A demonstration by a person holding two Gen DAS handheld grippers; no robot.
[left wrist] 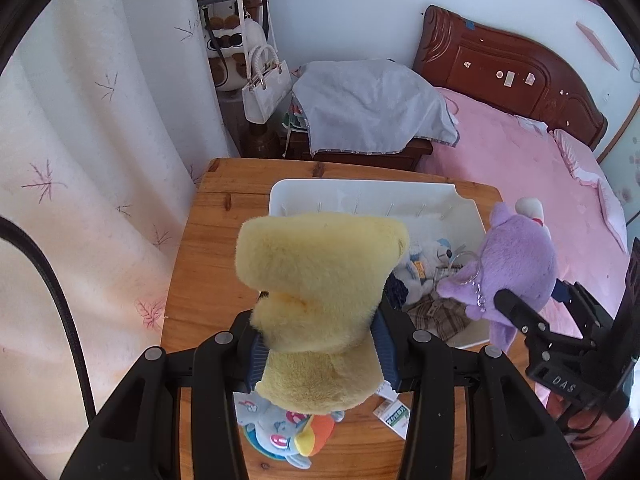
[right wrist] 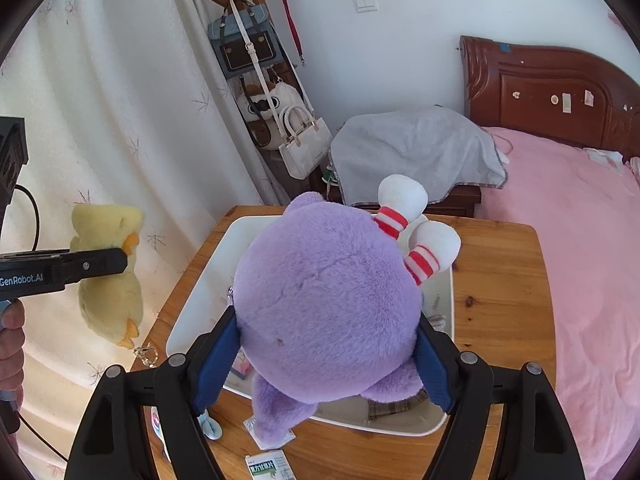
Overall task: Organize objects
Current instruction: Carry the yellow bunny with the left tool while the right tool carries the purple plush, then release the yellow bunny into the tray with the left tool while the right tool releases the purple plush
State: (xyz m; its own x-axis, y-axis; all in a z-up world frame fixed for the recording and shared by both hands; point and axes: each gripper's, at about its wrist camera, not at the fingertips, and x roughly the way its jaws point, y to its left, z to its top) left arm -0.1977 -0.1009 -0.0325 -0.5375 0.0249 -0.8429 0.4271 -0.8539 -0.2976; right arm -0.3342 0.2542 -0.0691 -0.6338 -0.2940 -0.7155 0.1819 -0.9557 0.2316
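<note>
L jaws on upright yellow plush (left wrist: 320, 280)

Both views are bright with soft daylight. It comes through the pale curtain (left wrist: 80, 184) on the left, which looks a little washed out. Shadows on the wooden table (left wrist: 208, 248) are weak. The fisheye lens bends straight lines and leaves dark corners. The near gripper arms look slightly soft; the rest is sharp.
</note>
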